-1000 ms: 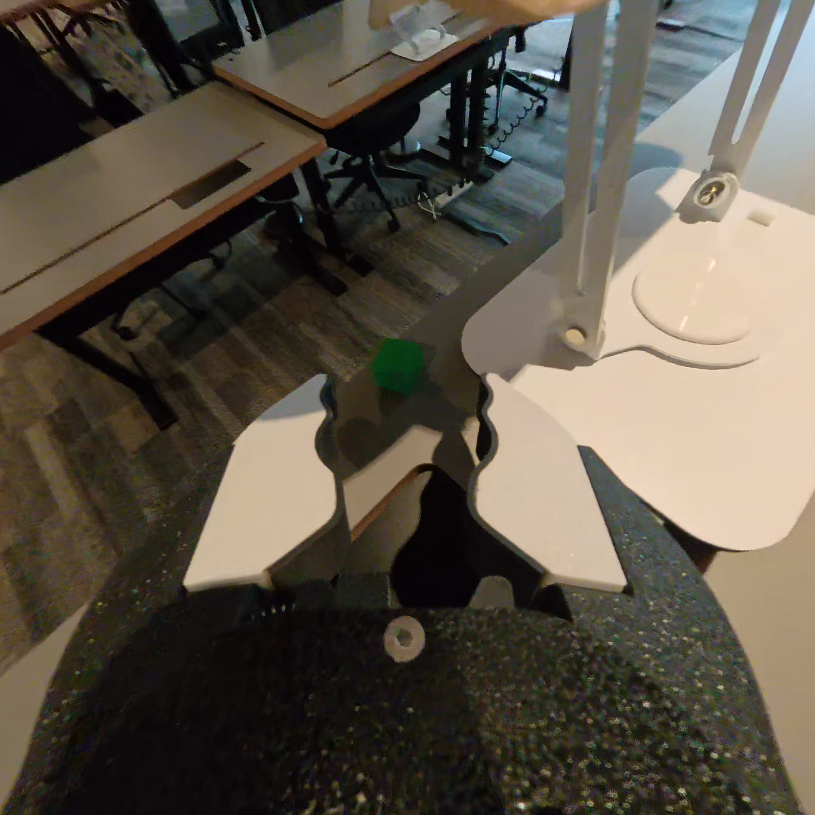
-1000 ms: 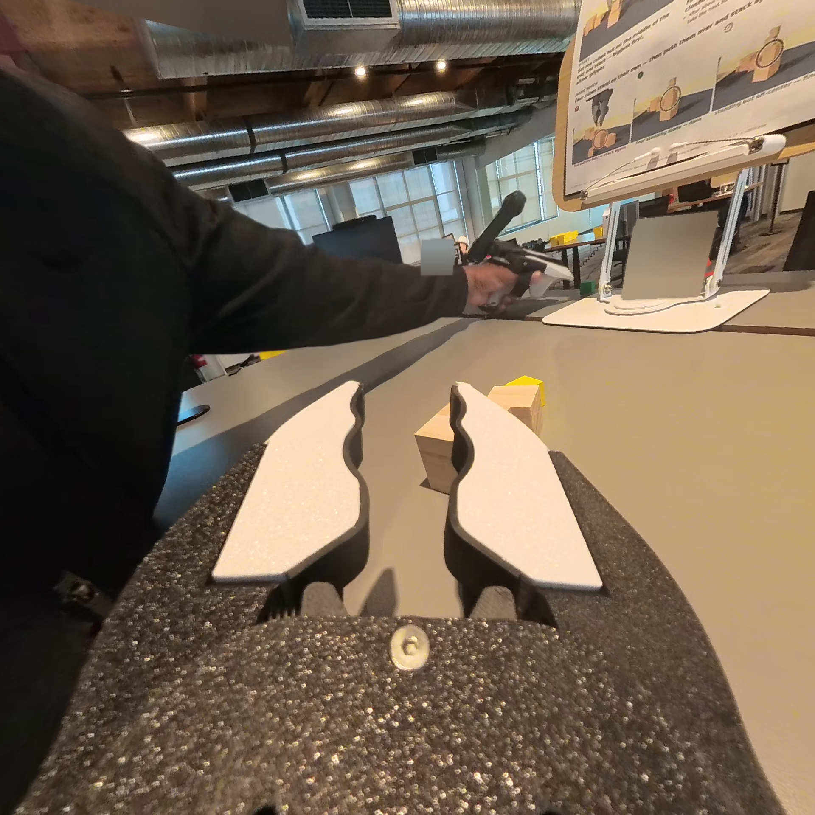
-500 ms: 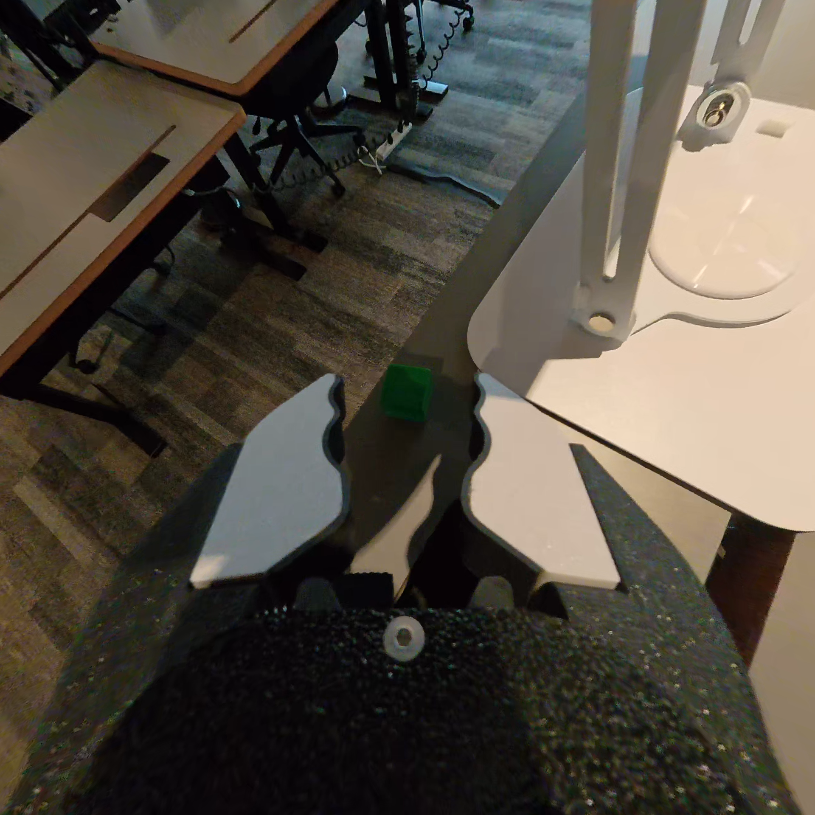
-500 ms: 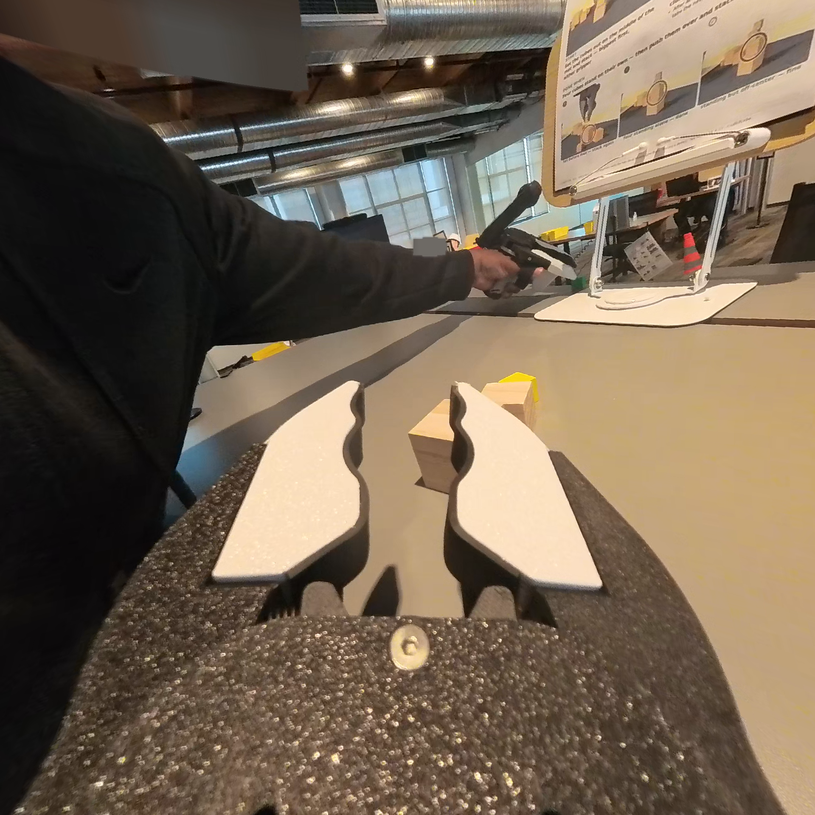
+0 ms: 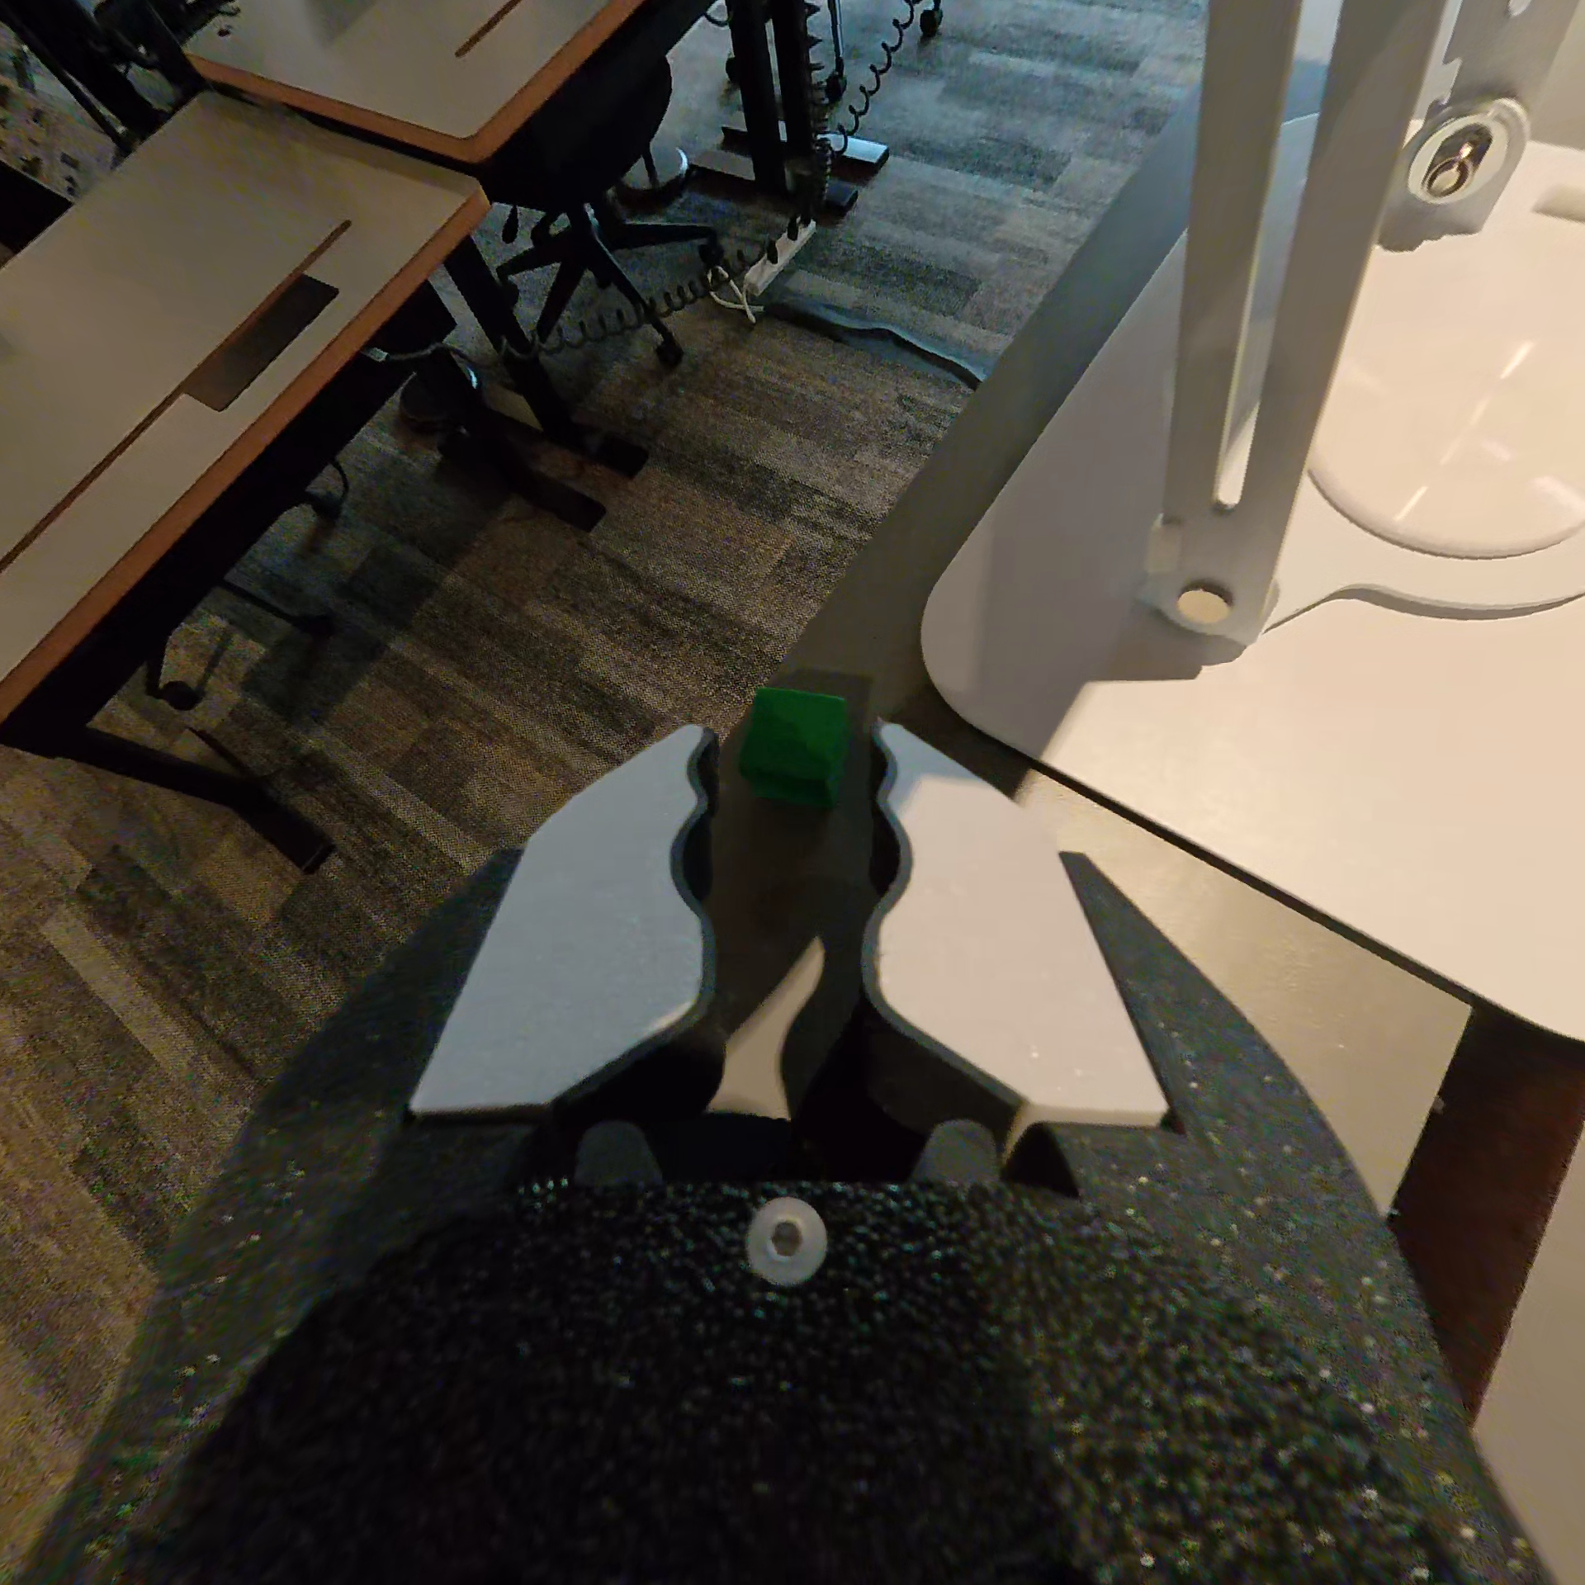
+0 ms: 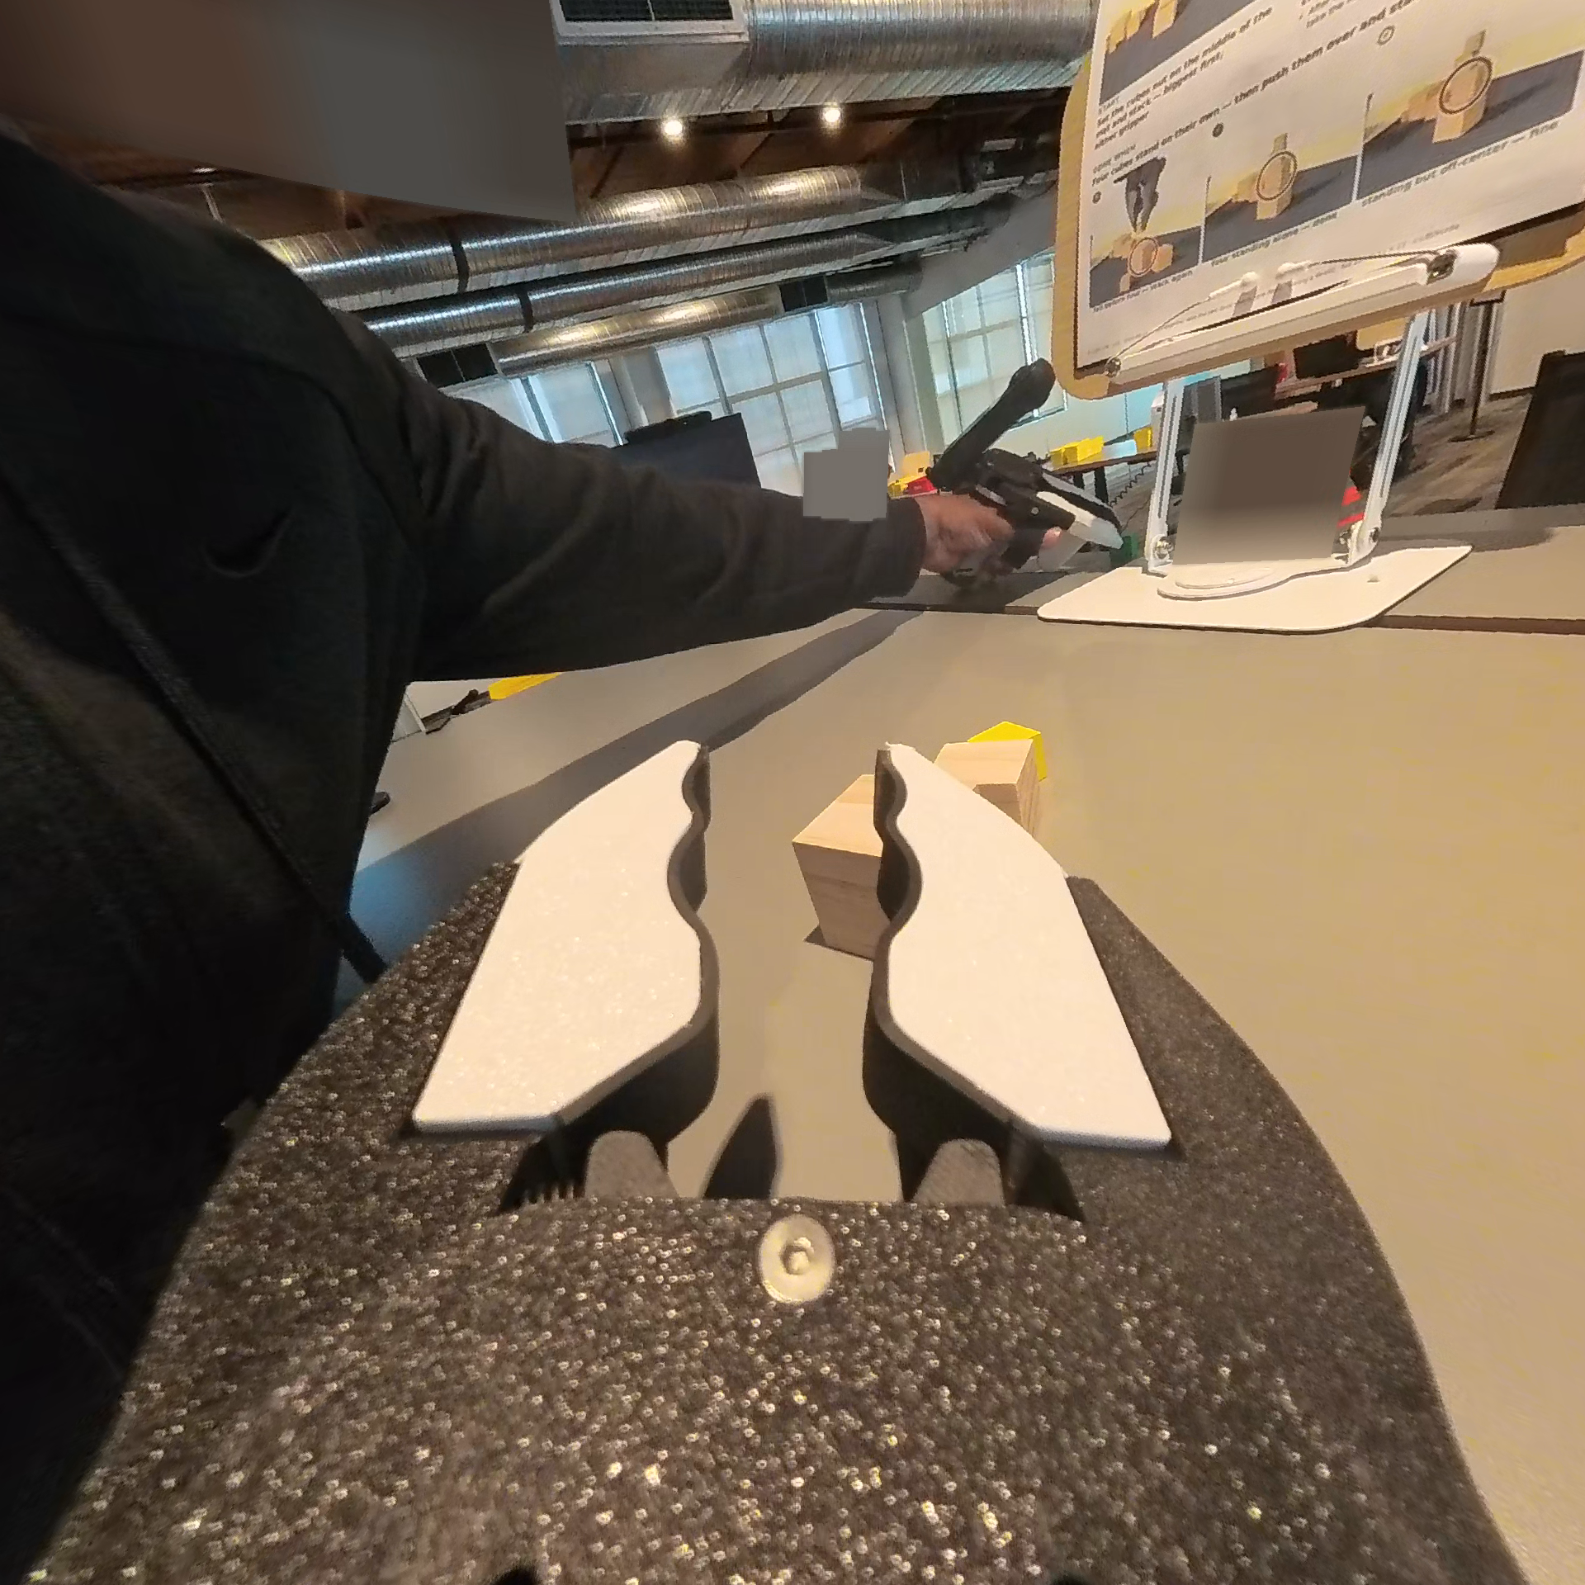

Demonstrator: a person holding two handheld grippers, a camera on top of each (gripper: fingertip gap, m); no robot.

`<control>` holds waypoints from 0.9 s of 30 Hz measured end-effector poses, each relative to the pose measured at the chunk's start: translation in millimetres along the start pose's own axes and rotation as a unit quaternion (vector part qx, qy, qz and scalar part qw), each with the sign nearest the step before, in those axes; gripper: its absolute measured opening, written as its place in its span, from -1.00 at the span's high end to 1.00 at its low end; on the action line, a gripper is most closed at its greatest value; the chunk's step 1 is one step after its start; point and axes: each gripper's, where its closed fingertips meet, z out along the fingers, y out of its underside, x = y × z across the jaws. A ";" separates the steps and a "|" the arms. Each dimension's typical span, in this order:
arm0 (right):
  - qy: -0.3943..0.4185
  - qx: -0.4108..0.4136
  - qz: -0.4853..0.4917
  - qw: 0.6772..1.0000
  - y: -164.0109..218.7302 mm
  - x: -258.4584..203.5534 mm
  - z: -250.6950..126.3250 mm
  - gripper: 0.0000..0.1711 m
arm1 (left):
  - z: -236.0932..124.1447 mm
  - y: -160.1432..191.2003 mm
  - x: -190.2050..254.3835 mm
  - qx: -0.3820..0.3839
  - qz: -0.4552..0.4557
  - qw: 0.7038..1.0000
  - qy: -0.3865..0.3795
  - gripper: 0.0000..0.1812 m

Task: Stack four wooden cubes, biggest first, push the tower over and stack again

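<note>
A small green cube (image 5: 796,748) sits at the far corner of the grey table, beside the white stand base (image 5: 1244,772). My left gripper (image 5: 793,742) is open, its fingertips on either side of the cube, apart from it. In the right wrist view the left gripper (image 6: 1076,532) shows far off at the table's back edge, next to the green cube (image 6: 1132,546). My right gripper (image 6: 793,759) is open and empty, low over the table. A large plain wooden cube (image 6: 836,866) lies just ahead of its right finger. A smaller wooden cube (image 6: 999,776) and a yellow cube (image 6: 1016,742) lie behind.
A white stand (image 6: 1269,583) holds an illustrated board (image 6: 1321,171) at the table's back right. The table edge drops off to carpet (image 5: 515,643) just past the green cube. Desks (image 5: 171,326) and a chair stand beyond. The person's black sleeve (image 6: 515,549) stretches across the left. The left gripper's tips are roughly 60 cm from the right gripper's.
My left gripper has moved forward and down to the green cube, which now lies between its fingertips. The right gripper has hardly moved.
</note>
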 end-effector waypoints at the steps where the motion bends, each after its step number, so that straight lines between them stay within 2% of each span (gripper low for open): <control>1: 0.000 0.000 0.000 1.000 0.1 0.1 0.1 0.57 | 0.1 0.1 -0.2 0.000 0.000 1.000 -0.001 0.65; 18: 0.001 -0.002 0.002 1.000 0.7 0.9 0.5 0.58 | 0.3 1.9 2.5 -0.006 -0.001 1.000 0.006 0.77; 27: 0.000 -0.003 0.004 1.000 1.5 1.2 0.4 0.58 | -14.9 7.8 33.1 -0.003 0.030 0.999 0.026 0.77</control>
